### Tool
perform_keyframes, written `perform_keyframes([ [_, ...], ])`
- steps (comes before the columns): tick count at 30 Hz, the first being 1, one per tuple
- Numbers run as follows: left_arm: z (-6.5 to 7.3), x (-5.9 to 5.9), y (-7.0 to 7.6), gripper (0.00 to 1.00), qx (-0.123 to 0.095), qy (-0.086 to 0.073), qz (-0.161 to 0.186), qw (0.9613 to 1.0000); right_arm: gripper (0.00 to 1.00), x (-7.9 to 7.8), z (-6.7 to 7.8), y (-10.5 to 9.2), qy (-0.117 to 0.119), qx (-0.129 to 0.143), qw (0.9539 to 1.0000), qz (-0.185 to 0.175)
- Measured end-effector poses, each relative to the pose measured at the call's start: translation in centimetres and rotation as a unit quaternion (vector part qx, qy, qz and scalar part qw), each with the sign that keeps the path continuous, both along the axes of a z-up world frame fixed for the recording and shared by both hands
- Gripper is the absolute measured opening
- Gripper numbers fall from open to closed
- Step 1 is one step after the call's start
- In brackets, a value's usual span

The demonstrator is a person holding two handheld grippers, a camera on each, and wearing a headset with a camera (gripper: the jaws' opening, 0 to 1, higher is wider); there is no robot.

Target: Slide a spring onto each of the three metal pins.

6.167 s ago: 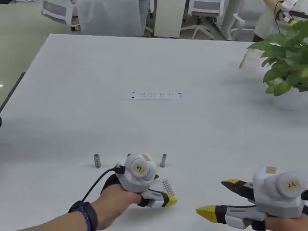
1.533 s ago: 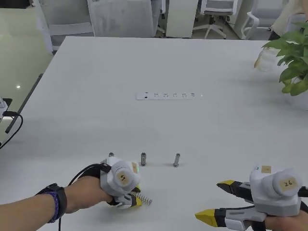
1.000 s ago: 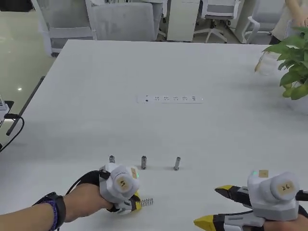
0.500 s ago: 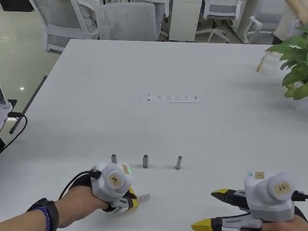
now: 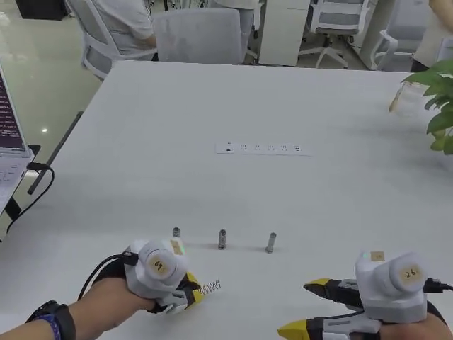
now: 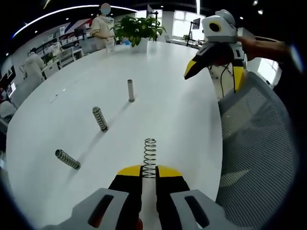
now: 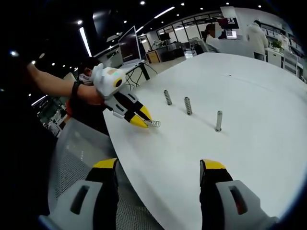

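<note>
My left gripper (image 5: 190,295) is clamped on one end of the loose spring (image 5: 210,287), low at the near left of the bench (image 5: 212,99). The spring's long axis lies level, in line with my jaws, and its free end points right and a touch far. Whether it rests on the bench or hangs just above it I cannot tell.

Beyond it three pins stand upright in a row running left to right. The left pin (image 5: 176,232) and the middle pin (image 5: 222,239) each carry a coil already; the right pin (image 5: 271,243) is bare. The held spring sits on the near side of the gap between the left and middle pins, apart from both.

My right gripper (image 5: 306,309) hovers at the near right, jaws spread wide and holding nothing, well apart from the pins. Farther off, a power strip (image 5: 262,148) lies across the middle of the bench and a plant (image 5: 442,106) leans in at the far right.

The left gripper view shows the coils on the two pins turn by turn, where the head view makes them mere grey stubs. The right gripper view catches my left gripper side-on, with the spring sticking out of its yellow tips.
</note>
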State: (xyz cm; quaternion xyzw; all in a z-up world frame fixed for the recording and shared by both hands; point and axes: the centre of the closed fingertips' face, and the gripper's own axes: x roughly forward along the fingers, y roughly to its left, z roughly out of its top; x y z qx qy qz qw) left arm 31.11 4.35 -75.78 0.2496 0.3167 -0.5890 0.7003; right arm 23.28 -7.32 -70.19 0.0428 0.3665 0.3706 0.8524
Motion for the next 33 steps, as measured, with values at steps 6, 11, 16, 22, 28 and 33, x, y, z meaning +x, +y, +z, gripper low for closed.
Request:
perform_keyframes([
  [6,1.0,0.0,0.0,0.02,-0.016,-0.003,0.011,0.9998,0.66,0.6,0.2,0.7,-0.002,0.003,0.9999,0.011],
  [11,2.1,-0.2,-0.3,0.02,-0.037,-0.005,0.019,0.9991,0.65,1.1,0.4,1.5,-0.003,0.006,0.9998,0.021],
  [16,3.2,-0.5,-0.6,0.02,-0.049,-0.011,0.019,0.9986,0.63,1.7,0.7,2.3,-0.006,0.013,0.9994,0.030],
  [22,4.4,-0.8,-1.2,0.02,-0.064,-0.020,0.015,0.9977,0.60,2.4,1.1,3.3,-0.009,0.020,0.9988,0.045],
  [28,5.4,-1.3,-2.1,0.02,-0.076,-0.027,0.008,0.9967,0.56,3.2,1.4,4.6,-0.012,0.030,0.9976,0.061],
  [33,5.9,-1.7,-2.5,0.02,-0.082,-0.031,0.002,0.9962,0.53,3.6,1.6,5.4,-0.014,0.038,0.9967,0.071],
])
